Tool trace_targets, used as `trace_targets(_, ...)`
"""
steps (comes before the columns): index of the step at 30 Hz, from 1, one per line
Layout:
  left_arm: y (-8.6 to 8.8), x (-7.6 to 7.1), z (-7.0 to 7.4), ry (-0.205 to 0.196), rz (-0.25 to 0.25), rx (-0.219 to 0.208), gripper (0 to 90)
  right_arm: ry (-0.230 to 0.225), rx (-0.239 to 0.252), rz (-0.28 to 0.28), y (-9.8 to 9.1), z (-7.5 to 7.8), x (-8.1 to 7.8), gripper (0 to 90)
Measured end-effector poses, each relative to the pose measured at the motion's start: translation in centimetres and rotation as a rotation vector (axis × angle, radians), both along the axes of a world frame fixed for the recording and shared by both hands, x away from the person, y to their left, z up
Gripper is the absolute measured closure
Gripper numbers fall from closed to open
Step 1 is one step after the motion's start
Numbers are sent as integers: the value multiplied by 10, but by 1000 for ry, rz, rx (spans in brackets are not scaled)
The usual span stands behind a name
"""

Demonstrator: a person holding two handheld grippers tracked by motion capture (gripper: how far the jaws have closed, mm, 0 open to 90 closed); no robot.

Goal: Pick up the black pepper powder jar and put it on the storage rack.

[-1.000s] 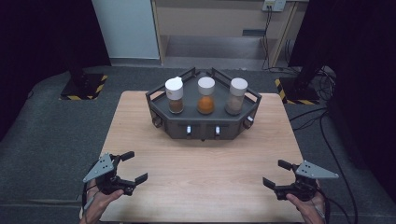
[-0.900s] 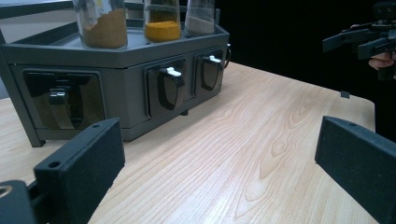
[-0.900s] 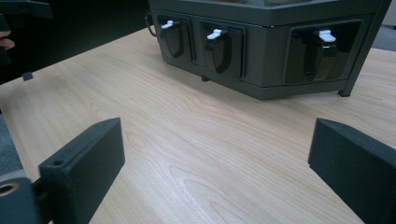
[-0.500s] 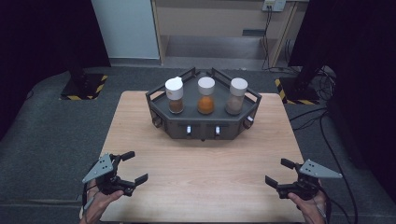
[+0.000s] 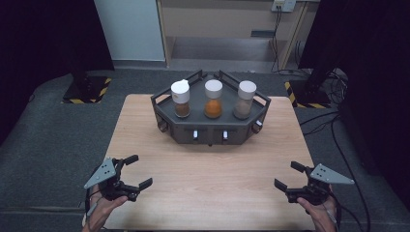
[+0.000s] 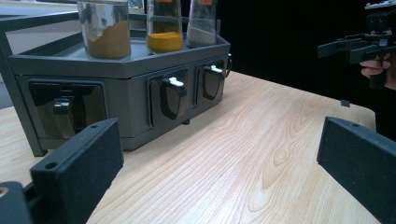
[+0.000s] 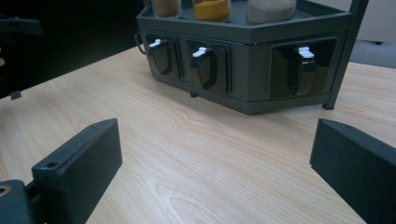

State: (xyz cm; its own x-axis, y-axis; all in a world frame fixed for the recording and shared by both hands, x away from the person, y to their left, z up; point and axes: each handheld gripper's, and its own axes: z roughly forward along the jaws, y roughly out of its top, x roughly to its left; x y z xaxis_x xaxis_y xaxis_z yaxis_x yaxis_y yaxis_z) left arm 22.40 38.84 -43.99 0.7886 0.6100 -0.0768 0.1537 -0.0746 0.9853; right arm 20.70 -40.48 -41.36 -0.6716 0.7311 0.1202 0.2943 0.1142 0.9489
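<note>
A dark grey six-sided rack (image 5: 210, 130) stands at the far middle of the wooden table (image 5: 212, 188). It carries three white-capped jars: brown powder (image 5: 181, 99), orange powder (image 5: 213, 99) and grey-beige powder (image 5: 245, 100). Small white-tipped levers (image 6: 175, 82) sit in its front faces. My left gripper (image 5: 139, 170) (image 6: 219, 156) hovers at the near left corner, open and empty. My right gripper (image 5: 287, 175) (image 7: 215, 154) is at the near right corner. Its jaws have just been opening and stand wide with nothing between them. Both point toward the rack from well short of it.
Dark carpet surrounds the table. Black stands with yellow-black striped bases rise at the back left (image 5: 84, 89) and back right (image 5: 309, 92). Cables (image 5: 338, 130) trail over the floor on the right. Bare wood lies between the grippers and the rack.
</note>
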Motion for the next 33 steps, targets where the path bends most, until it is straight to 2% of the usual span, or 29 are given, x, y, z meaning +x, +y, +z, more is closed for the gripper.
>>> trace_targets(11,0,-1,0,-10,11,1,0,1,2,-3,-1,-1,0,33)
trace_targets(33,-3,-4,2,-26,32,35,1,12,7,12,-3,-1,2,43)
